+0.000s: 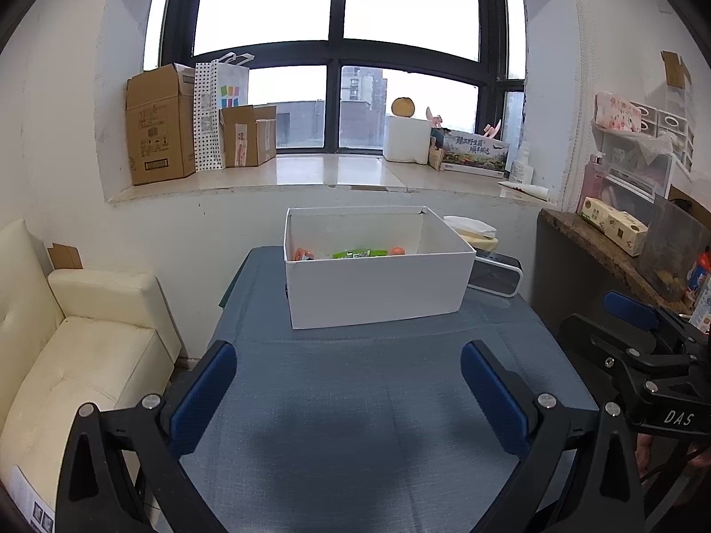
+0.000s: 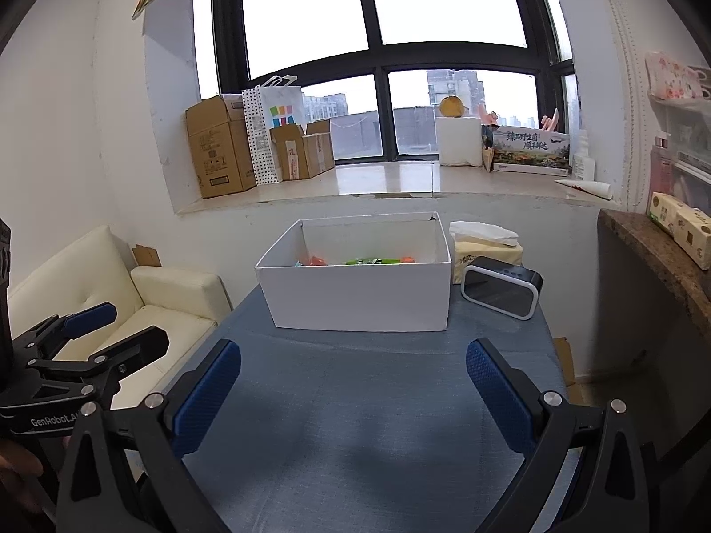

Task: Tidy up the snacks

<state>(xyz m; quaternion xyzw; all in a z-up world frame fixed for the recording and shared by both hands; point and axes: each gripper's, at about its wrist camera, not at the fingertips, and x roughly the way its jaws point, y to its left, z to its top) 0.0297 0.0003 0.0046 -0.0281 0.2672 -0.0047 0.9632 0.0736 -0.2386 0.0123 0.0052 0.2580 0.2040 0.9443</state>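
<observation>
A white open box [image 1: 377, 288] [image 2: 360, 297] stands at the far side of the blue-grey table [image 1: 355, 399] [image 2: 355, 399]. Inside it lie orange and green snack packets [image 1: 360, 253] [image 2: 364, 260], mostly hidden by the front wall. My left gripper [image 1: 349, 382] hovers open over the near table, with nothing between its blue pads. My right gripper [image 2: 353, 382] is likewise open and empty, well short of the box. Each gripper appears at the edge of the other's view: the right gripper [image 1: 644, 333] and the left gripper [image 2: 95, 333].
A black-and-white speaker [image 2: 502, 293] [image 1: 495, 273] and a tissue pack [image 2: 484, 240] sit right of the box. A cream sofa [image 1: 75, 346] stands to the left, a wooden shelf [image 1: 591, 240] with cartons to the right. Cardboard boxes [image 1: 155, 129] line the window sill.
</observation>
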